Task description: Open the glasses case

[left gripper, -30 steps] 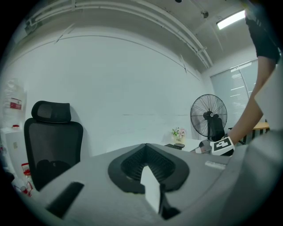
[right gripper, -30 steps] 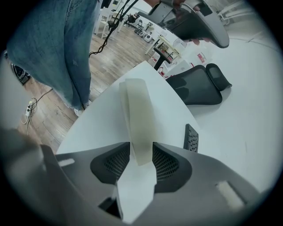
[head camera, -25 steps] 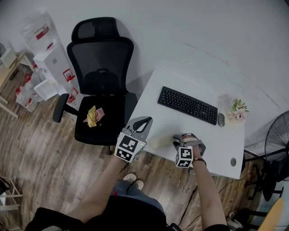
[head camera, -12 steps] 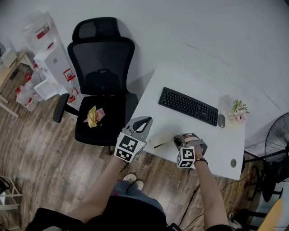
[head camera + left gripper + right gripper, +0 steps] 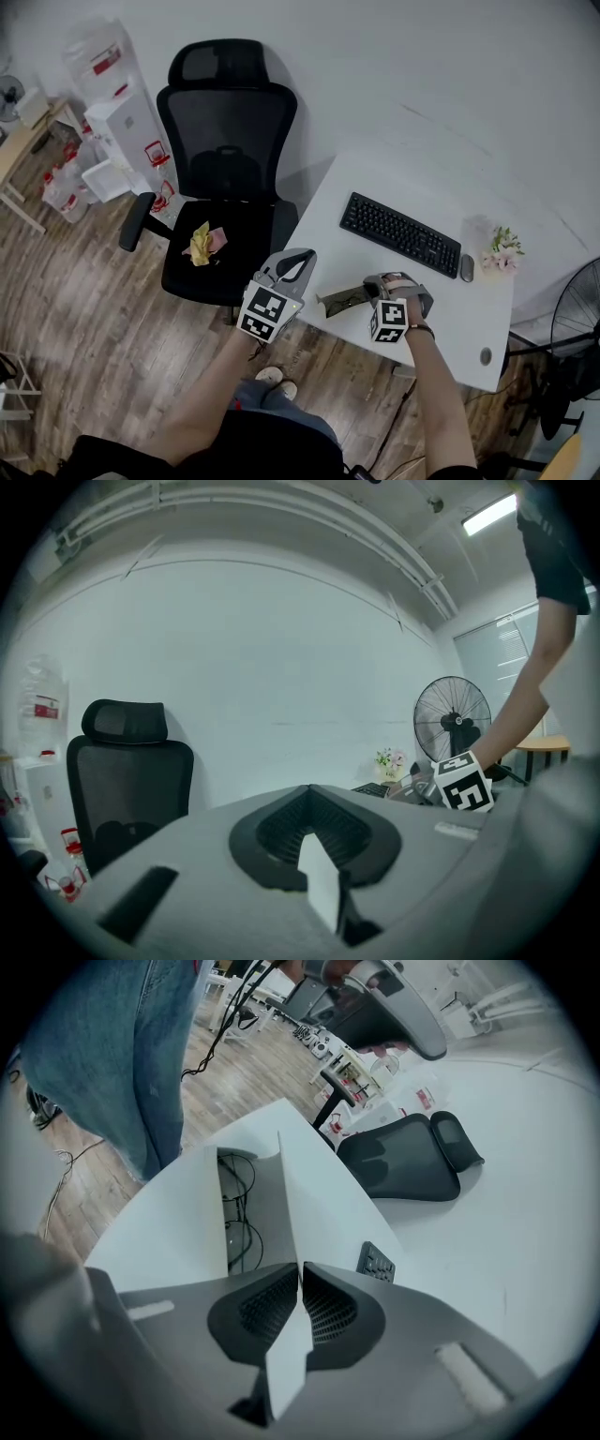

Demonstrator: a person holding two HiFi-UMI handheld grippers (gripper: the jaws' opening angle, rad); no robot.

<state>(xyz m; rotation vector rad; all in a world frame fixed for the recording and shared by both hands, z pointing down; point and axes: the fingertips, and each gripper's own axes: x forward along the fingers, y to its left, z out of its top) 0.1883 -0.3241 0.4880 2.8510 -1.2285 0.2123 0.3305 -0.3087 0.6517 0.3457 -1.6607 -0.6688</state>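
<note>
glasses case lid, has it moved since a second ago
Yes. The lid lay flat on the desk; now it tilts up off the desk top, pinched in the right gripper, whose jaws have just been closing.

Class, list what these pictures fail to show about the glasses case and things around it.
- Whether glasses lie in the glasses case: head view, too small; right tool view, its white lid, pinched by the right tool, stands in the way.
- The yellow and pink thing on the chair: head view, too small to name.
- The fan: head view, cut off by the right edge.
</note>
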